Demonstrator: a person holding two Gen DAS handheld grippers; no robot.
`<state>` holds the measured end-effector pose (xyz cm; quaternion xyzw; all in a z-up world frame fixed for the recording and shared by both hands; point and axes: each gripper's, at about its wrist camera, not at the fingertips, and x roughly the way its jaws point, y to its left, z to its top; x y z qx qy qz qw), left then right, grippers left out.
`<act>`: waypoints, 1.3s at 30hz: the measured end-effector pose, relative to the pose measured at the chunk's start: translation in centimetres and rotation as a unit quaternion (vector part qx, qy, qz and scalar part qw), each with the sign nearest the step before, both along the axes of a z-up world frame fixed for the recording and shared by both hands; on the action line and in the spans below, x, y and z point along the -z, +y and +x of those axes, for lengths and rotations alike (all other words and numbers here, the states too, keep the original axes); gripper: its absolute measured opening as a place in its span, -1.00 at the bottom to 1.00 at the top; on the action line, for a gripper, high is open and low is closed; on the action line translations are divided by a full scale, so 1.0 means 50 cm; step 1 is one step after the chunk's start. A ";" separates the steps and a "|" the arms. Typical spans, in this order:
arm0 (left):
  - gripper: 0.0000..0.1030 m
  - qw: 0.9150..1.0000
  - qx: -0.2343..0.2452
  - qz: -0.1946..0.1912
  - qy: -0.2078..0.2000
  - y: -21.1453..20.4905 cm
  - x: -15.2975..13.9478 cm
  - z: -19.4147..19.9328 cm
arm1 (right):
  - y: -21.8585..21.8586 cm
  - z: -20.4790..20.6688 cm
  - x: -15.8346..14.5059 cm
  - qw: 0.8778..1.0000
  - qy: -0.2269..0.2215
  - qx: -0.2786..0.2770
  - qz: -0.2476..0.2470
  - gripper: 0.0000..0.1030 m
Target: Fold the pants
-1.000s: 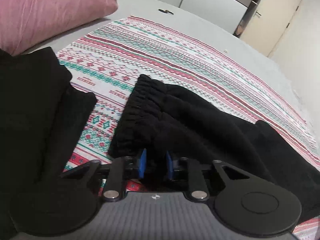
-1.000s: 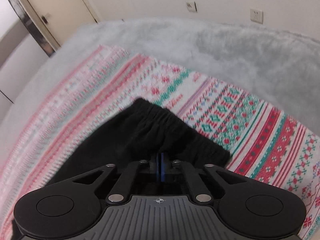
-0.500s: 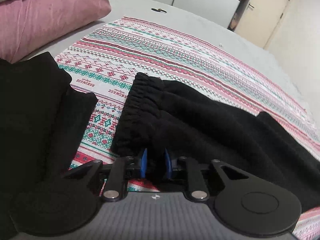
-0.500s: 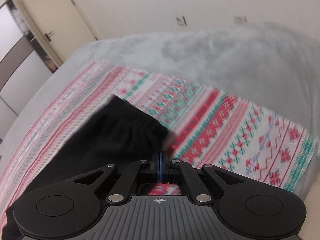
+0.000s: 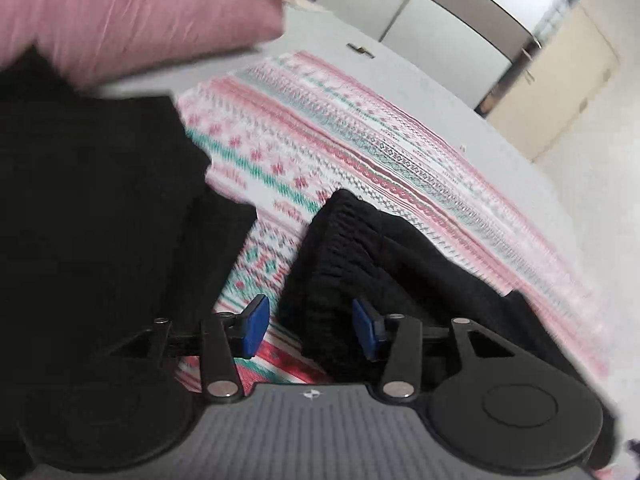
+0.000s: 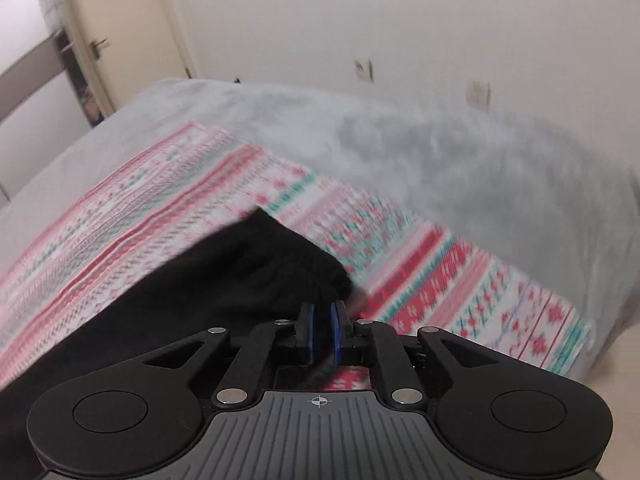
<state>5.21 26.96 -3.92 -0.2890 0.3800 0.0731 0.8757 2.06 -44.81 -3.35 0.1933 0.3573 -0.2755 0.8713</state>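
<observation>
Black pants (image 5: 400,280) lie on a red, green and white patterned blanket (image 5: 340,140); the elastic waistband faces left in the left wrist view. My left gripper (image 5: 310,328) is open, its blue pads either side of the waistband's near corner, not pinching it. In the right wrist view my right gripper (image 6: 323,334) has its pads slightly apart, with the black cuffed end of the pants (image 6: 256,276) just ahead and left of them. I cannot tell if cloth is between them.
A stack of other black garments (image 5: 92,220) lies left of the pants. A pink pillow (image 5: 132,12) is behind it. The grey bed cover (image 6: 460,168) runs to a white wall, with a door (image 6: 120,32) and wardrobe (image 5: 420,28) beyond.
My left gripper opened and let go of the waistband, which now lies on the blanket. My right gripper's pads parted slightly, and its view swung up toward the wall.
</observation>
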 end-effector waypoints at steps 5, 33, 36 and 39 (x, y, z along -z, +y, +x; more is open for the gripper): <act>0.37 1.000 0.022 -0.005 -0.007 -0.036 0.009 0.017 | 0.208 0.058 -0.090 0.985 -0.007 -0.159 -0.065 -0.31; 1.00 0.984 -0.035 -0.172 0.040 0.022 0.066 0.009 | 0.924 -0.040 0.061 0.704 0.010 -0.679 -0.209 -0.32; 0.57 0.983 -0.053 -0.171 0.044 0.004 0.072 0.025 | 0.919 -0.040 0.072 0.702 0.016 -0.678 -0.219 -0.32; -0.02 0.996 -0.026 -0.064 0.053 -0.032 0.027 0.040 | 0.920 -0.019 0.080 0.708 0.021 -0.676 -0.204 -0.49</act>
